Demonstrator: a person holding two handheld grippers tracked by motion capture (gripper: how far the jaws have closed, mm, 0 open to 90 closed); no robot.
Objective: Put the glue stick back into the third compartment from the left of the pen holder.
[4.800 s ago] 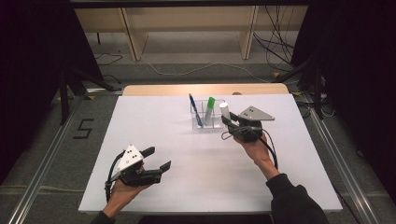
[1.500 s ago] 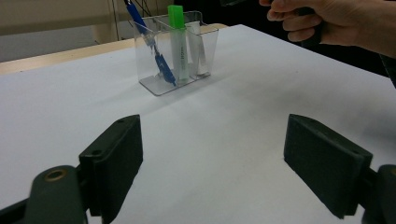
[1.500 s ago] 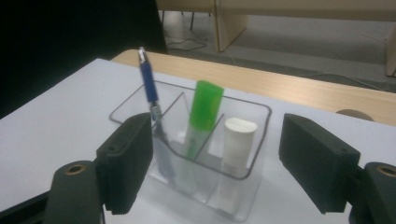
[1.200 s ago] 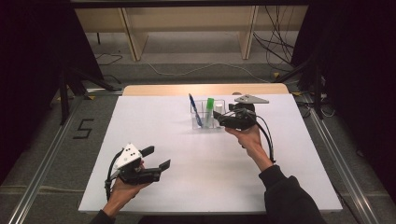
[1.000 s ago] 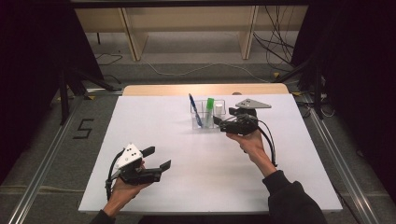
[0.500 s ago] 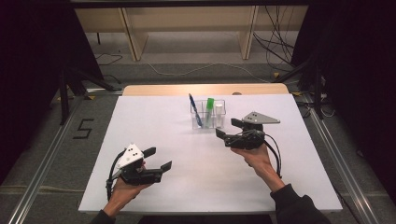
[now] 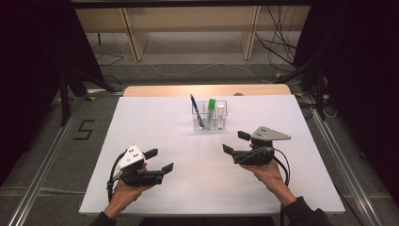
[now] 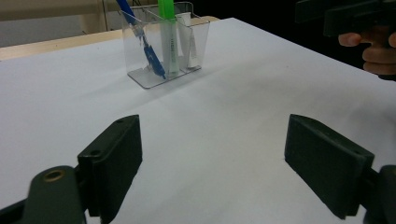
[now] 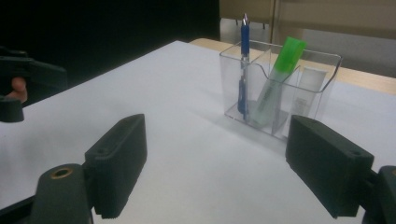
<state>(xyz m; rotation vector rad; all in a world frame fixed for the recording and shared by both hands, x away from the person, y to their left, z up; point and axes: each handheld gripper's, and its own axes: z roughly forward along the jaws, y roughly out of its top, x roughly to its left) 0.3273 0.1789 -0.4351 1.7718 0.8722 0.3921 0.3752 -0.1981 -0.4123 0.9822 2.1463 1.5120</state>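
- Clear holder [image 7: 210,116] sat at the far middle of the white table [image 7: 155,122], three compartments in a row.
- Contents, going by the high view: blue pen [image 7: 196,111] in the left compartment, leaning; green marker [image 7: 210,111] in the middle one, tilted; white tube [image 7: 220,115] in the right one, roughly upright.
- Right gripper [image 7: 235,143] hovered near the holder on its near-right side, apart from it. Jaws spread wide, nothing between them; the right gripper view confirmed bare table in the gap.
- Left gripper [image 7: 159,160] was low at the near-left of the table, well apart from the holder. Jaws also wide, nothing held.
- Handling, my read: all three items look light and rigid. Smooth plastic barrels, likely slippery under hard pads.
- The holder looks like thin clear plastic and probably light, so it could slide or tip if an item is dragged sideways against a wall.
- Best hold on the marker: the cap end standing above the rim, jaws across the barrel, then lift straight up.
- Pen: grip the exposed upper shaft. It is thin, so the jaws must centre well or it will pivot.
- White tube barely clears the rim, so little to grab. Hardest of the three, I'd guess.
- Could not tell whether the tube is capped or what it is.
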